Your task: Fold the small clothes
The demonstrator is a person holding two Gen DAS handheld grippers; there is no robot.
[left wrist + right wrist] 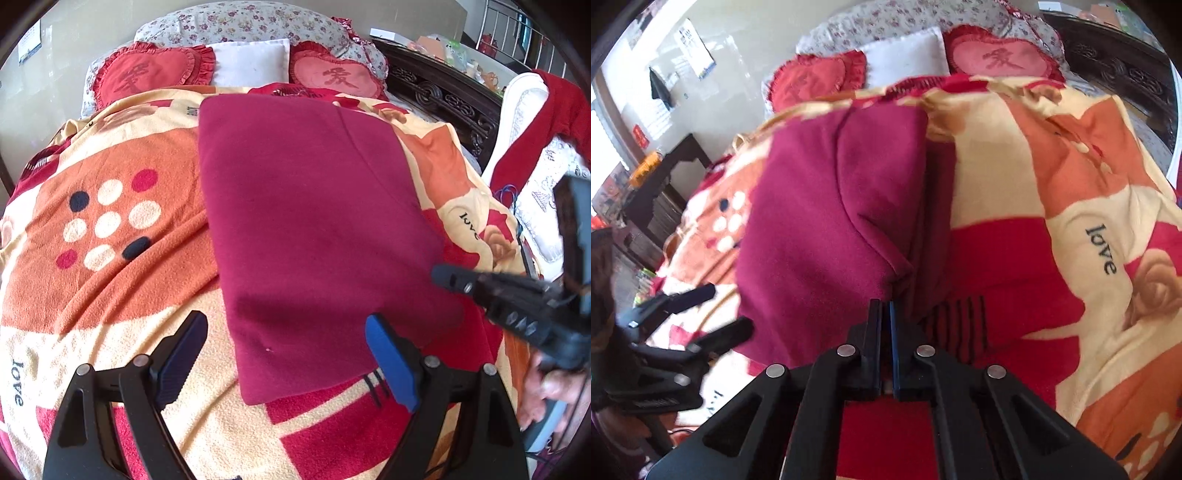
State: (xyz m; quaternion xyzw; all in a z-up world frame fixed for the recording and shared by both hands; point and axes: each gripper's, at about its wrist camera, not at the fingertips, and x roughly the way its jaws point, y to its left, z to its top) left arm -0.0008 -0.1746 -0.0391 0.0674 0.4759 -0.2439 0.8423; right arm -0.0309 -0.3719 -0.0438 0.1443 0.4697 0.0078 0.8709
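Observation:
A maroon garment (314,229) lies as a folded rectangle on the patterned blanket (110,258). My left gripper (288,354) is open and empty, its fingers on either side of the garment's near left corner, just above it. My right gripper (885,306) is shut at the garment's (827,221) near right corner, where a raised fold of the cloth ends; I cannot tell whether cloth is pinched between the fingers. The right gripper (448,277) also shows in the left wrist view, at the garment's right edge. The left gripper (720,314) shows open in the right wrist view.
Two red heart cushions (147,74) and a white pillow (251,61) lie at the head of the bed. A dark carved bed frame (443,96) runs along the right. A red and white cloth (535,129) hangs at far right. Dark furniture (661,192) stands left of the bed.

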